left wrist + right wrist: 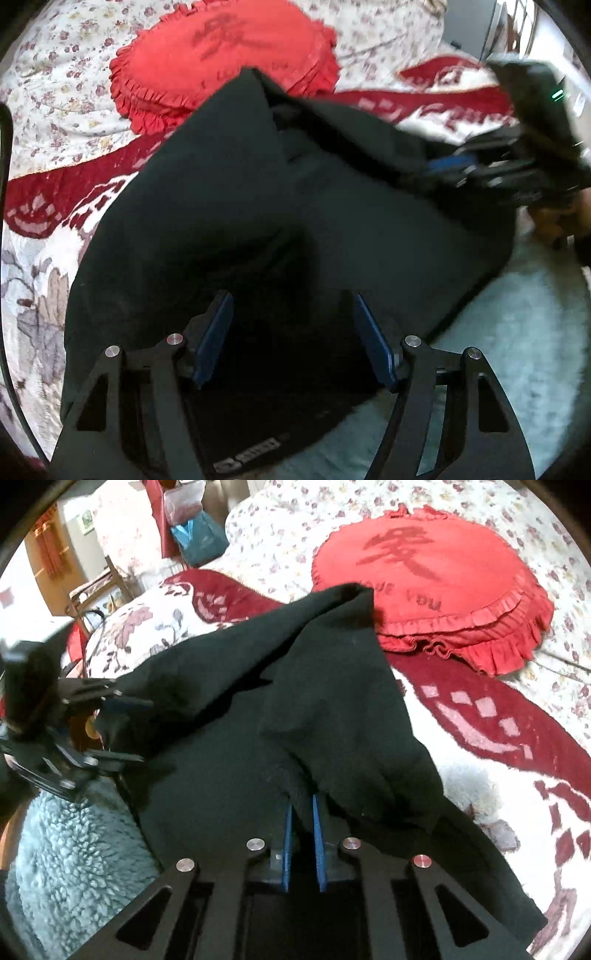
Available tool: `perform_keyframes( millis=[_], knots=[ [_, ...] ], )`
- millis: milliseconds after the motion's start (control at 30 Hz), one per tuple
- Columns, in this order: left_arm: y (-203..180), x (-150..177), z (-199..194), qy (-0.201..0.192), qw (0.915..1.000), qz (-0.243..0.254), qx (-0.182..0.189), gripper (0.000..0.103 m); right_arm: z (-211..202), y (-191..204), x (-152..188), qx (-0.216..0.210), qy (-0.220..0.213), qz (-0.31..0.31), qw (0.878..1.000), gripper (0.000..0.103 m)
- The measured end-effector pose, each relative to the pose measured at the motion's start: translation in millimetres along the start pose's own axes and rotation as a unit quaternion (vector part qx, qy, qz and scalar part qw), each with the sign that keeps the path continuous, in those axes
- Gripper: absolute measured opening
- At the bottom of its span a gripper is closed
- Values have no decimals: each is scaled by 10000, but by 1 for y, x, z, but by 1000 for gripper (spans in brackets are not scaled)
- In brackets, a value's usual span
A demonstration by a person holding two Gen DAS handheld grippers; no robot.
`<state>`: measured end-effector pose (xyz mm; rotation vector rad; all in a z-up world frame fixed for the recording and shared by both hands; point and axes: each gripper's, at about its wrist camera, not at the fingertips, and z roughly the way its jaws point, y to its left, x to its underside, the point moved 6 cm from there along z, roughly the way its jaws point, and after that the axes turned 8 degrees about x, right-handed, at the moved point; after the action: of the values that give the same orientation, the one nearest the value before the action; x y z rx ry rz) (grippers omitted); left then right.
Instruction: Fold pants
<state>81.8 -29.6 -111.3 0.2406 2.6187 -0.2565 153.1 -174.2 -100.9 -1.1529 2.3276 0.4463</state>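
The black pants (266, 206) lie bunched on the bed, one part raised in a peak towards the red cushion. My left gripper (293, 306) is open, its blue pads wide apart just above the dark cloth. It also shows in the right wrist view (122, 723) at the left, at the cloth's edge. My right gripper (302, 805) is shut on a fold of the pants (295, 701) and lifts it. In the left wrist view it shows blurred at the right (454, 168), its blue pads on the cloth.
A round red frilled cushion (436, 587) lies just beyond the pants. A red and white blanket (498, 731) and a floral bedspread (55, 66) lie beneath. A pale fleecy blanket (74, 849) covers the near side. Furniture and bags (195, 535) stand past the bed.
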Motion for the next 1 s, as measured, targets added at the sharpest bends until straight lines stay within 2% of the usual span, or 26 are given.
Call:
perform_keyframes(
  millis=[33, 67, 100, 167, 233, 300, 400, 467, 500, 533, 633, 667, 700, 767, 833, 900, 967, 1000],
  knots=[
    [1, -1, -1, -87, 9999, 13, -63, 66, -1, 2, -1, 20, -27, -21, 10000, 9],
    [3, 3, -3, -152, 9998, -40, -106, 54, -2, 3, -1, 47, -53, -46, 10000, 9],
    [8, 3, -6, -218, 9994, -163, -201, 31, -4, 4, -1, 76, -90, -65, 9999, 9],
    [24, 1, -19, -402, 9973, -501, -347, 10, -9, 3, -2, 97, -206, -46, 9997, 9],
    [46, -2, -41, -764, 9914, -817, -677, 6, -16, -1, -4, 112, -388, 76, 9992, 8],
    [75, -6, -69, -1116, 9820, -1196, -944, 4, -28, -12, -9, 100, -665, 344, 9971, 8],
    [129, -13, -114, -1575, 9601, -1813, -1431, 3, -48, -40, -18, 280, -861, 661, 9937, 8],
    [159, -14, -135, -1716, 9484, -2204, -1501, 3, -62, -68, -30, 374, -898, 915, 9910, 8],
    [167, -15, -142, -1748, 9473, -2316, -1357, 3, -72, -83, -38, 375, -947, 1101, 9887, 8],
    [165, -14, -143, -1728, 9514, -2279, -1137, 3, -84, -97, -46, 368, -1048, 1273, 9856, 8],
    [126, -22, -128, -1495, 9740, -1583, -622, 6, -111, -116, -62, 182, -1258, 1592, 9790, 8],
    [107, -24, -116, -1303, 9820, -1311, -380, 18, -119, -118, -66, 150, -1335, 1632, 9774, 8],
    [87, -25, -102, -1096, 9883, -1044, -187, 38, -123, -117, -69, 118, -1353, 1648, 9769, 8],
    [50, -24, -77, -817, 9954, -493, 25, 63, -124, -114, -69, 223, -1285, 1655, 9775, 8],
    [17, -19, -48, -429, 9990, 137, 34, 64, -118, -109, -65, 242, -1173, 1630, 9793, 8],
    [-1, -14, -26, -76, 9988, 490, 2, 64, -112, -105, -59, 262, -1076, 1577, 9813, 8],
    [-4, -12, -9, 157, 9963, 745, -402, 64, -105, -100, -54, 227, -994, 1539, 9828, 8],
    [-1, -11, 0, 280, 9930, 867, -751, 64, -101, -99, -51, 216, -967, 1542, 9831, 8]
  ],
)
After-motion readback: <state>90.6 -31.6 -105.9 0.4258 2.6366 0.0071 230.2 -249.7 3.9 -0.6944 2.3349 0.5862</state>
